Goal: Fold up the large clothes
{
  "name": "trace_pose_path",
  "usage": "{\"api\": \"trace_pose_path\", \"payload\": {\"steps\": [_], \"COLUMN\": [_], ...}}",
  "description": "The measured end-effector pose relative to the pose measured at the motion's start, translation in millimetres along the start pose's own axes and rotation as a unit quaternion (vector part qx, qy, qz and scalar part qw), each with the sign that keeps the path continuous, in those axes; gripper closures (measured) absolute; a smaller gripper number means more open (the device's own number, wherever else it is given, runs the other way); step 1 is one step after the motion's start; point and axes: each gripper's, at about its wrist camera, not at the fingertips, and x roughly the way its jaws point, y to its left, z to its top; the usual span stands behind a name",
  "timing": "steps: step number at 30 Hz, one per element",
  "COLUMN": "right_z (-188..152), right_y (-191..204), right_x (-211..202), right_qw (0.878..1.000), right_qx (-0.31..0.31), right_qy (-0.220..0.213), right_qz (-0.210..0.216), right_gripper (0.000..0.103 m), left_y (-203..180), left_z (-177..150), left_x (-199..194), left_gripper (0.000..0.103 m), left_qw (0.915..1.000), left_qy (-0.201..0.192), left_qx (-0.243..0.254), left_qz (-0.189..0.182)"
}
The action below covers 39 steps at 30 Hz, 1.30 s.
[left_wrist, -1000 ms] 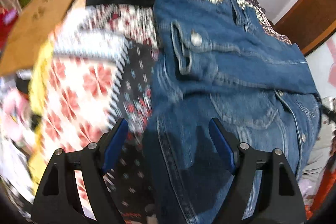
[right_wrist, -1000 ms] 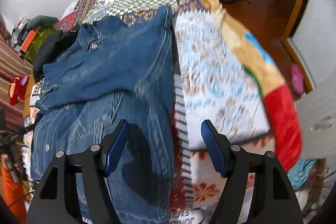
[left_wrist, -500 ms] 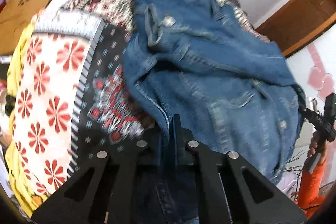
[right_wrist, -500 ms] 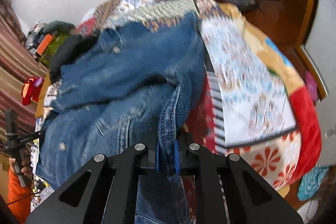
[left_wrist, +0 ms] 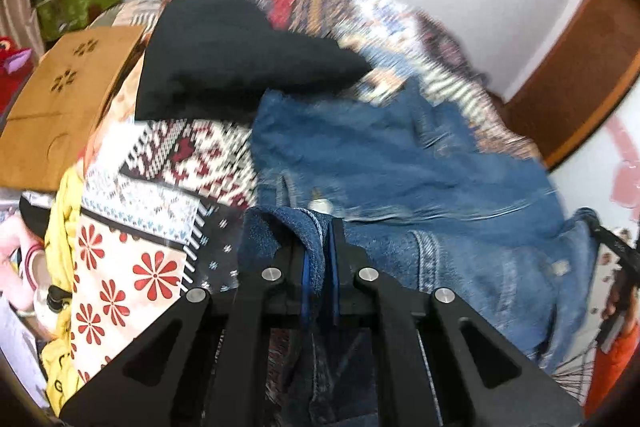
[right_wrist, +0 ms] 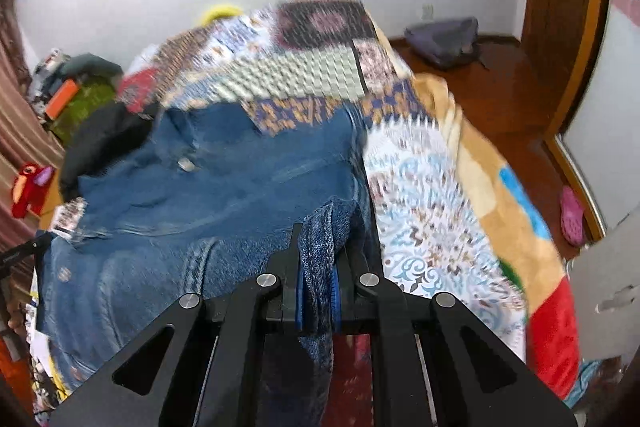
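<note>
Left gripper [left_wrist: 320, 267] and right gripper [right_wrist: 318, 283] each clamp a corner of the denim jacket [left_wrist: 400, 163], whose body stretches ahead across the patchwork bedspread [right_wrist: 304, 75], apparently toward its collar end, blur permitting.

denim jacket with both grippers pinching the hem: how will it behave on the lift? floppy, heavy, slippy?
Likely floppy: the denim jacket bunches into folds where the right gripper pinches it. Probably heavy for cloth, since thick seams and metal buttons show near the left gripper. Slip seems unlikely; the coarse weave sits deep between the shut pads, though the quilt may drag on it.
</note>
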Motion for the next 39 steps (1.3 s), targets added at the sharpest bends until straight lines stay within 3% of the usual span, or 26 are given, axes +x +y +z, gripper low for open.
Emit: {"api": "trace_pose_path", "payload": {"steps": [3,7,8,9,12,13,21,26,30,31,33,34,35,36,37,39], "right_z": [0.4,4.0,3.8,2.7,-6.3,-9.1,-49.3,-67.0,-64.2,-62.9,-59.3,-57.6,-55.9,-54.1,-51.9,-46.5], "right_y": [0.0,-0.1,-1.1,-2.8,-8.8,-9.1,-16.6,-5.5,14.6,17.6,23.3,22.7,22.8,23.9,25.5,26.8], "right_x": [-4.9,-24.0,-30.2,-36.8,-54.5,-56.9,-45.0,-33.9,-35.3,-36.4,-40.3,-41.7,-43.6,-46.4,-50.2,-57.3], "right_qw": [1.0,1.0,1.0,1.0,0.999,0.999,0.995,0.993,0.995,0.995,0.996,0.995,0.995,0.995,0.996,0.995], "right_qx": [-0.004,-0.012,-0.009,-0.005,0.005,0.006,0.034,0.031,-0.004,-0.012,-0.03,-0.031,-0.032,-0.034,-0.036,-0.037], "right_qy": [-0.004,0.007,0.009,0.011,0.004,0.003,0.066,0.083,0.07,0.066,0.058,0.055,0.051,0.045,0.037,0.023], "right_qz": [0.005,0.014,0.016,0.017,0.034,0.037,0.067,0.08,0.071,0.067,0.068,0.071,0.075,0.077,0.079,0.085], "right_gripper": [0.094,0.088,0.082,0.073,0.048,0.047,0.045,0.043,0.049,0.055,0.081,0.082,0.087,0.089,0.09,0.091], "left_y": [6.7,1.1,0.3,-1.1,-0.7,0.6,12.1,22.8,25.3,24.9,23.5,22.7,21.1,17.8,15.8,10.7], "left_z": [-10.2,-16.3,-16.0,-16.0,-24.9,-27.6,-62.4,-88.1,-97.7,-97.9,-98.8,-98.4,-98.7,-99.3,-98.5,-96.2], "left_x": [31.0,23.9,22.2,16.3,0.5,-3.4,-11.2,0.1,4.3,4.0,2.1,0.6,-2.1,-6.4,-9.7,-20.3], "left_gripper": [0.093,0.089,0.088,0.083,0.052,0.046,0.045,0.045,0.045,0.045,0.045,0.046,0.049,0.059,0.069,0.079], "left_qw": [0.9993,0.9987,0.9984,0.9981,0.9978,0.998,0.9968,0.9912,0.9878,0.9874,0.9862,0.9859,0.9862,0.987,0.9875,0.9886], "left_qy": [0.032,0.029,0.032,0.035,0.033,0.031,0.077,0.116,0.119,0.119,0.12,0.12,0.117,0.113,0.11,0.095], "left_qx": [-0.001,0.024,0.03,0.037,0.048,0.049,0.019,-0.038,-0.066,-0.068,-0.069,-0.067,-0.061,-0.052,-0.046,-0.036], "left_qz": [0.022,0.034,0.035,0.033,0.03,0.028,-0.001,-0.053,-0.075,-0.08,-0.091,-0.096,-0.1,-0.102,-0.103,-0.111]}}
